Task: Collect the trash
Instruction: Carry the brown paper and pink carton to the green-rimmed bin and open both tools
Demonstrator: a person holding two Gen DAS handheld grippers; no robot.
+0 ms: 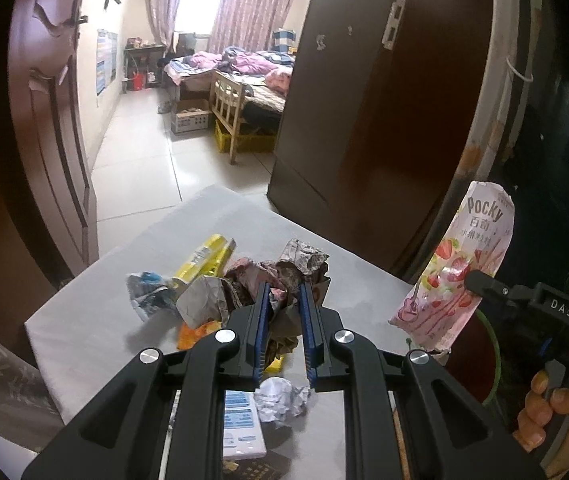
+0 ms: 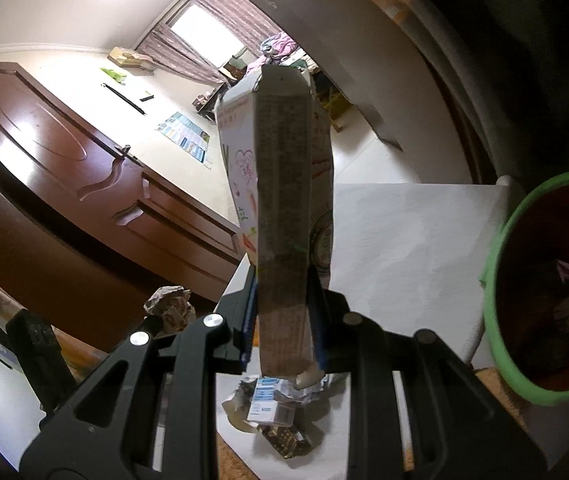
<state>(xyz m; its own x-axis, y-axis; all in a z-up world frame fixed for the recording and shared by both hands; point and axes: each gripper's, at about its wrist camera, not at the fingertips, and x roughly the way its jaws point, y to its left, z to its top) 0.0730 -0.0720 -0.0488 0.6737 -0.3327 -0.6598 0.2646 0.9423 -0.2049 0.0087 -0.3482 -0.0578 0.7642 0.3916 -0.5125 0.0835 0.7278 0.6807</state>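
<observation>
The right gripper pinches a Pocky box held in the air left of the green-rimmed bin; judging by that, the drop comes next, calling for a swing over the bin's mouth; the left gripper has closed on a crumpled brown wrapper in the trash pile.

One Pocky box, one green-rimmed bin, two tools.

The left claw is black with blue pads and silver screws.
</observation>
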